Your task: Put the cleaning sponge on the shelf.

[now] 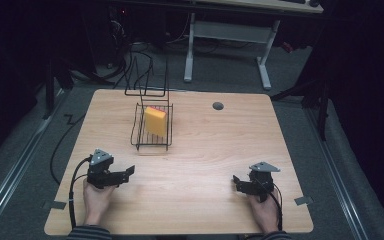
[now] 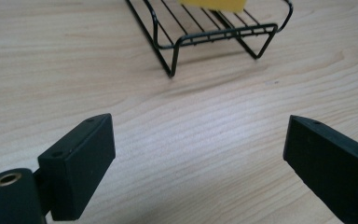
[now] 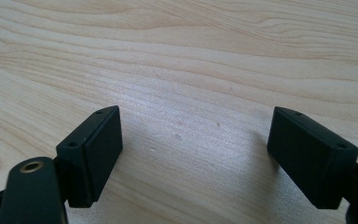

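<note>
Near edge of the wooden table (image 1: 200, 195): two hands, each holding a gripper. Left hand (image 1: 96, 199) holds the left gripper (image 1: 125, 174) at the near-left, jaws pointing right and slightly forward. Right hand (image 1: 264, 210) holds the right gripper (image 1: 236, 181) at the near-right, jaws pointing left. Both sit low over the wood, well apart from each other.

Left gripper view: left gripper (image 2: 198, 154) jaws spread wide, nothing between them, bare wood below. Right gripper view: right gripper (image 3: 196, 149) jaws likewise released and wide, wood grain alone between them.

Farther in, left of centre: a black wire rack (image 1: 139, 131) with a yellow sponge (image 1: 155, 120) standing on edge inside it. The left gripper view catches the rack's near end (image 2: 177, 44) and its bent wire feet on the table, plus the sponge's bottom edge (image 2: 214, 4). The high view adds a tall wire frame (image 1: 149, 75) behind the rack, possibly part of it, hard to tell. A small dark round hole (image 1: 218, 106) lies near the far edge.
</note>
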The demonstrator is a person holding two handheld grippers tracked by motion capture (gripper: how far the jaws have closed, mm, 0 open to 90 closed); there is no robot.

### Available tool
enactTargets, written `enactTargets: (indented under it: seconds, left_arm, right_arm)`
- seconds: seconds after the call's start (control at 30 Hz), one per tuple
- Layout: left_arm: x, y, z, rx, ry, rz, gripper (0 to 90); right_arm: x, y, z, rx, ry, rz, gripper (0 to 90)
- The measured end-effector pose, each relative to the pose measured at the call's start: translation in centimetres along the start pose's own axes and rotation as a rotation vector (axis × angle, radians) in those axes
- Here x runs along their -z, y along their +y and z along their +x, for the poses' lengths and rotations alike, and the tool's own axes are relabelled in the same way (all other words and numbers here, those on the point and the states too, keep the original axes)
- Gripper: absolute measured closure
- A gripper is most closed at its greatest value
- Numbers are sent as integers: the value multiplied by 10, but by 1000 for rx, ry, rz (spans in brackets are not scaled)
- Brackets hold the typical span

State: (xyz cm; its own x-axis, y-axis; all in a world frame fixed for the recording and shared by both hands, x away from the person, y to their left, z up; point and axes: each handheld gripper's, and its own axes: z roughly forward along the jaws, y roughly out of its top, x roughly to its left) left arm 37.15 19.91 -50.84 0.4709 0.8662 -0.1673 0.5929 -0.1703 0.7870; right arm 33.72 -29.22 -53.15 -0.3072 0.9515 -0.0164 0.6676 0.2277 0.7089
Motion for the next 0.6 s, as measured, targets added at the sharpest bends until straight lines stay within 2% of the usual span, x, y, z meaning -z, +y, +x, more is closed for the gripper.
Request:
enactTargets:
  seconds: [0.2, 0.6]
  left_arm:
    - [-7, -9, -2, -10, 15, 27, 100]
    - [-21, -22, -7, -75, 93, 100, 102]
  right_arm:
    - [0, 0, 0, -2, 0, 1, 181]
    - [0, 0, 0, 0, 1, 0, 181]
